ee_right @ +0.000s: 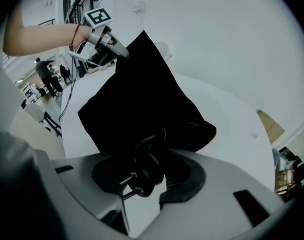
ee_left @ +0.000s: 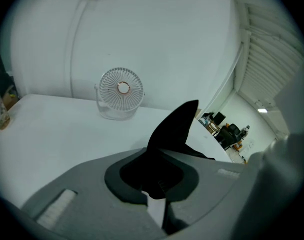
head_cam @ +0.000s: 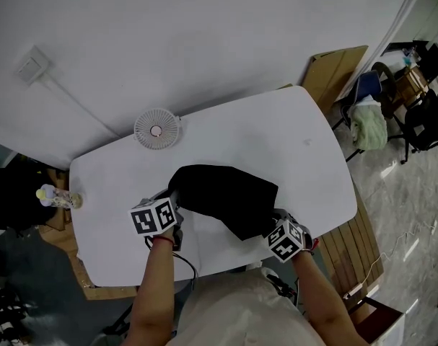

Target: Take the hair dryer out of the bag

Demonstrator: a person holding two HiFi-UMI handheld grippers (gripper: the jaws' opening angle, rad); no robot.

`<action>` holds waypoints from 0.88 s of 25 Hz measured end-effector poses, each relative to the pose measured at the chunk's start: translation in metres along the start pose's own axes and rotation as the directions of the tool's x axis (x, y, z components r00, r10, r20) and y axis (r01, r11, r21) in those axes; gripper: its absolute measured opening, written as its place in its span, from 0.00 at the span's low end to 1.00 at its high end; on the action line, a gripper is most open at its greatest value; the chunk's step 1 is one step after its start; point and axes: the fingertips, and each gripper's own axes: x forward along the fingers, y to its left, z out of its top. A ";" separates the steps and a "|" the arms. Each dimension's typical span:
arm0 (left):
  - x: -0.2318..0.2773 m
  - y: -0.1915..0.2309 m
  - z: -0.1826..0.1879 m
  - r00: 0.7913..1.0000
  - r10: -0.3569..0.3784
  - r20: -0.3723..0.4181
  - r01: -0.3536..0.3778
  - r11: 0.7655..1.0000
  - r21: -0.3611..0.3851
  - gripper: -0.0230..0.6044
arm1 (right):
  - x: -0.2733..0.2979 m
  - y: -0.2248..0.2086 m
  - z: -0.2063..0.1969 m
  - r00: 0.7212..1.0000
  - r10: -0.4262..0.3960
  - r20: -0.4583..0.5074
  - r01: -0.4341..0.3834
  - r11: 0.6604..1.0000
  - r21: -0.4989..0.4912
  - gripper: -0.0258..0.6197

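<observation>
One black bag [head_cam: 226, 193] lies on the white tabletop [head_cam: 291, 135], one corner raised and pinched flat between the closed jaws of the left hand-held gripper [ee_left: 154, 186]. At its open end, the right hand-held gripper [ee_right: 141, 181] clamps a coiled black cord [ee_right: 147, 156] with a two-pin plug [ee_right: 125, 179]. The hair dryer itself seemingly sits hidden inside the bag.

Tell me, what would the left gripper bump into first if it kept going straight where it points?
The left gripper is pinching the black bag, so more of that cloth comes first. Past it, probably the white table; the fan stands left of that line.
</observation>
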 end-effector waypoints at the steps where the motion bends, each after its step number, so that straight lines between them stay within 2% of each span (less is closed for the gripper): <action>1: -0.005 0.003 -0.003 1.000 0.008 0.003 -0.008 1.000 -0.011 0.08 | -0.001 0.001 -0.001 1.000 0.001 0.000 -0.001 1.000 -0.001 0.29; 13: -0.060 0.035 0.001 0.993 0.092 0.081 -0.086 0.994 -0.072 0.08 | -0.009 0.000 -0.010 1.000 -0.023 -0.010 0.022 1.000 -0.004 0.28; 22: -0.083 0.044 -0.002 0.986 0.129 0.101 -0.121 0.989 -0.085 0.08 | -0.013 -0.006 -0.021 0.999 -0.041 -0.020 0.041 0.999 0.024 0.28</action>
